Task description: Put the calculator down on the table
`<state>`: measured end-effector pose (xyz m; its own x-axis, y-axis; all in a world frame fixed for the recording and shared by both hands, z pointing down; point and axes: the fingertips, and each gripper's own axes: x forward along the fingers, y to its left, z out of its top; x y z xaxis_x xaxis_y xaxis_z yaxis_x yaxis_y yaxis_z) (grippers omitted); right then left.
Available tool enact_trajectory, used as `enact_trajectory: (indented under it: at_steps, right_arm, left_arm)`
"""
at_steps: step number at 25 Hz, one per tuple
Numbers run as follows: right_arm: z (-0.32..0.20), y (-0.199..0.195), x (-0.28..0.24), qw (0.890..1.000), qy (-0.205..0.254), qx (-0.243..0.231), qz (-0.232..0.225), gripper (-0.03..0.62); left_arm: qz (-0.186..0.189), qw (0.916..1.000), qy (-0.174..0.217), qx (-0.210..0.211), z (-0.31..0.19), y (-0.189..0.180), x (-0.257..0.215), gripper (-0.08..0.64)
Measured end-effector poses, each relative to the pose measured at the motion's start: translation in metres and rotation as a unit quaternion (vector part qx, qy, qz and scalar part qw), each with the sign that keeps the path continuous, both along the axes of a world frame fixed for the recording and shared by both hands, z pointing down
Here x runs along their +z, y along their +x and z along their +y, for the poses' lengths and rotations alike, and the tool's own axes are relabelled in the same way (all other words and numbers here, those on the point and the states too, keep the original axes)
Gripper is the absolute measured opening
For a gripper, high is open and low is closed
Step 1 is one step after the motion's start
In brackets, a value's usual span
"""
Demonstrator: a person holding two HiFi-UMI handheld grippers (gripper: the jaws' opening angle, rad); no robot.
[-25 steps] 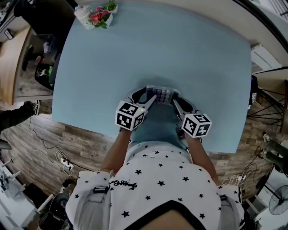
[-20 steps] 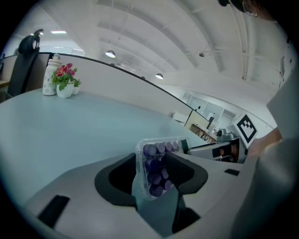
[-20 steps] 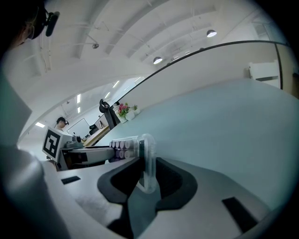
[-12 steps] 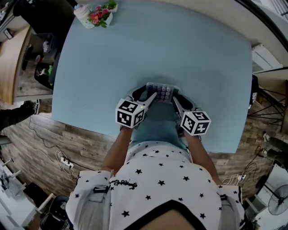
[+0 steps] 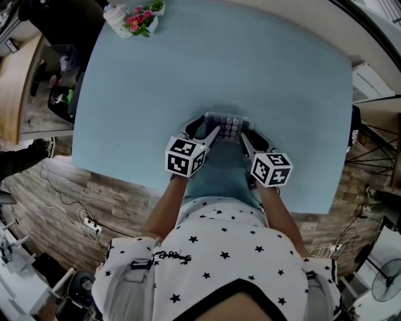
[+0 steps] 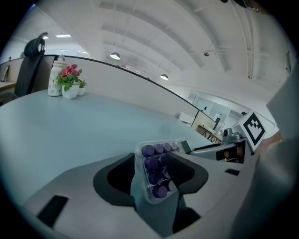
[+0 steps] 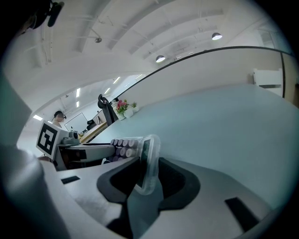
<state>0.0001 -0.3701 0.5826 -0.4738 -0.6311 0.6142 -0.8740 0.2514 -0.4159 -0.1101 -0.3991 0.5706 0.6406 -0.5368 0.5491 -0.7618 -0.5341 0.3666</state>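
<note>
calculator (image 5: 227, 127) edges hidden, display (image 6: 185, 146) unreadable

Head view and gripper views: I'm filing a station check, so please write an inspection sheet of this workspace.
Surface: pale blue table.
Job's things: calculator, purple keys, near the front edge.
Clutter: flower pot and white bottle, far left corner.
Grippers: left gripper shut on calculator; right gripper has its end between jaws that have just been opening.
Cables: cables and power strip on floor, left.
Surroundings: wooden floor, side desk.
</note>
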Motion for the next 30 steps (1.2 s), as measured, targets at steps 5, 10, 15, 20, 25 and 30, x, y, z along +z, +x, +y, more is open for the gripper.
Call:
enact_trajectory:
  at_steps: [5,10,15,20,25,30]
  right_arm:
    - [-0.003,-0.001,0.002,1.0,0.002,-0.014,0.015,0.112]
    - [-0.005,-0.003,0.004,0.999,0.002,-0.018,0.026,0.118]
    - [-0.007,-0.003,0.005,0.999,0.001,-0.022,0.035,0.123]
    - [-0.01,-0.004,0.006,0.999,0.001,-0.025,0.044,0.127]
    - [-0.012,-0.003,0.005,0.998,0.001,-0.022,0.051,0.132]
    - [-0.013,-0.002,0.007,0.998,0.002,-0.019,0.055,0.135]
  left_arm:
    - [-0.004,1.0,0.0,-0.006,-0.003,-0.001,0.002,0.227]
    - [-0.008,0.9999,-0.004,-0.013,-0.004,-0.002,0.004,0.227]
    - [-0.016,0.9997,-0.004,-0.02,-0.007,-0.003,0.006,0.227]
    - [-0.023,0.9994,-0.006,-0.026,-0.01,-0.004,0.007,0.227]
    - [-0.033,0.9989,-0.005,-0.032,-0.012,-0.004,0.007,0.227]
    - [-0.042,0.9985,-0.003,-0.037,-0.013,-0.003,0.009,0.227]
